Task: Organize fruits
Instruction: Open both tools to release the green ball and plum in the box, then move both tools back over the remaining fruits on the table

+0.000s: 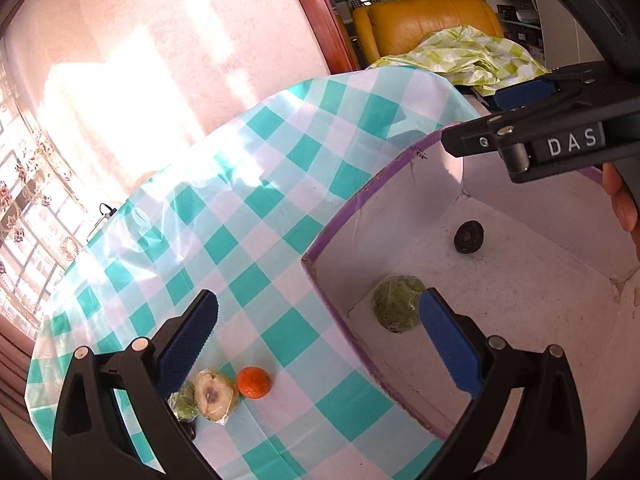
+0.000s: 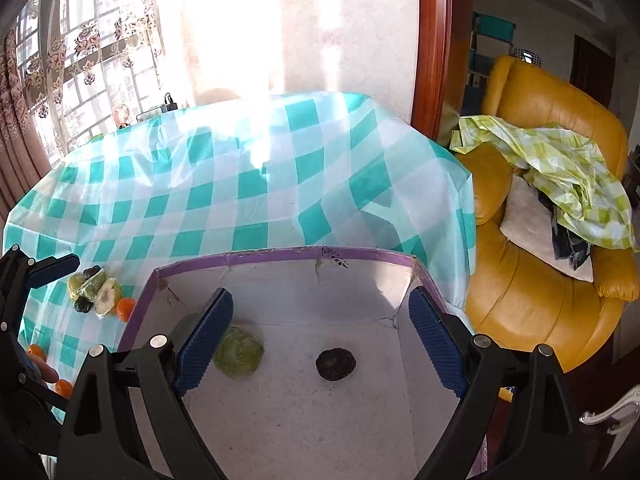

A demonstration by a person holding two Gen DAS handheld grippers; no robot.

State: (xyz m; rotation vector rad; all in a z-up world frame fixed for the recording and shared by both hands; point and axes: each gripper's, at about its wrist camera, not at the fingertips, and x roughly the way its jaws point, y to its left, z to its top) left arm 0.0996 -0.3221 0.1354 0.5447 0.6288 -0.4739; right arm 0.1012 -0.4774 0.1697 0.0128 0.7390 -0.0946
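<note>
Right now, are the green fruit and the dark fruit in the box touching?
Apart. The right wrist view shows bare box floor between the green fruit and the dark fruit.

strong window [image 2: 80,60] sunlight, wall [image 2: 248,32] glare, fisheye edge warping

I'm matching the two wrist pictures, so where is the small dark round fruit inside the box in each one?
Left wrist: small dark round fruit at right of middle, on the box floor, near the far corner.
Right wrist: the fruit is low and central, between the open fingers.
Shared landmark: purple-rimmed white box.
</note>
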